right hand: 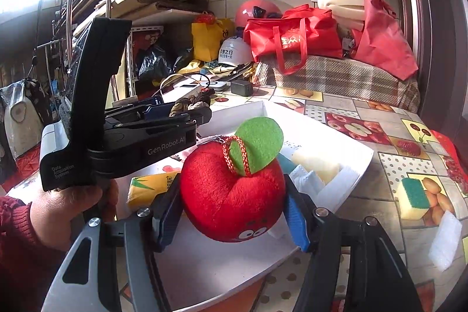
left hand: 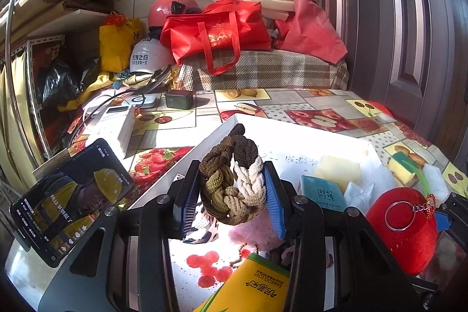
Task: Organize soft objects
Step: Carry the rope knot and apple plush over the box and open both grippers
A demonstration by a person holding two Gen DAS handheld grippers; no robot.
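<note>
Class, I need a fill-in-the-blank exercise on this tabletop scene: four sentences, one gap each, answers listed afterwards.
1. The left claw is shut on a braided brown-and-cream knitted ____.
2. The right claw is around a red plush apple with a ____ felt leaf.
3. The shallow white cardboard tray already holds a pale yellow ____ block.
4. The tablecloth is printed with pictures of ____.

Answers: band; green; foam; fruit

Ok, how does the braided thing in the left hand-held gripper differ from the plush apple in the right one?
The braided piece is knitted cord in brown, olive and cream; the plush apple is fuzzy red with a green felt leaf.
The braided piece is long and knotted; the plush apple is round and bulkier.
The plush apple carries a keyring and a cartoon face; the braided piece shows neither.
Both sit between blue pads above the white tray.
</note>
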